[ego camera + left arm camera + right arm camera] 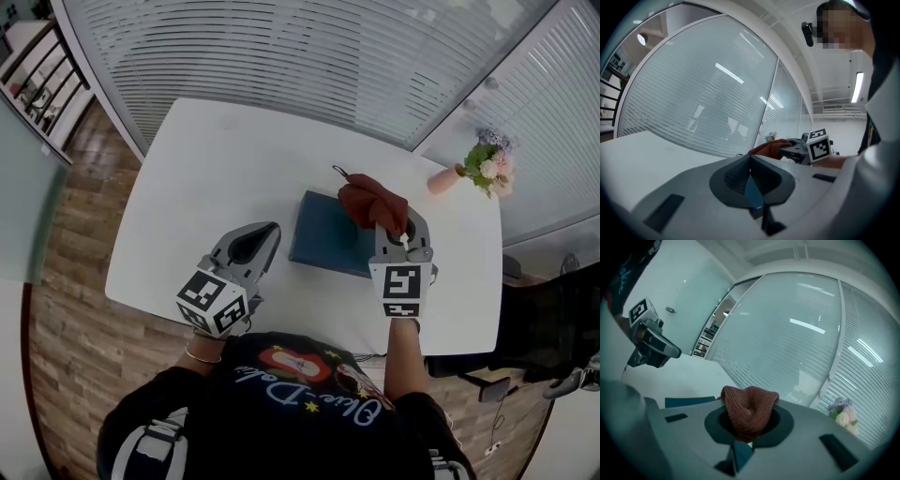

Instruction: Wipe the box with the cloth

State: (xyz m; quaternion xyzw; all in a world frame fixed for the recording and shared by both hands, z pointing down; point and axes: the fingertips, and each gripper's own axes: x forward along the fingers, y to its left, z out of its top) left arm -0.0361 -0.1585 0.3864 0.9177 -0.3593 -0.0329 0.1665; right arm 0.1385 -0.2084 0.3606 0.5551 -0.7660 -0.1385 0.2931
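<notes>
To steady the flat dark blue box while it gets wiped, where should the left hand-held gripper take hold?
Probably the left edge of the flat dark blue box, coming in from the left, level with the white table. The box lies flat, so only its thin rim fits between jaws, and the rust-red knitted cloth in the right hand-held gripper covers its right end.

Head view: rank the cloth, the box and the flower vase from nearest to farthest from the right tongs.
1. Cloth: clamped in the right tongs.
2. Box: beneath it, stretching left.
3. Flower vase: apart, farther back on the right.
</notes>
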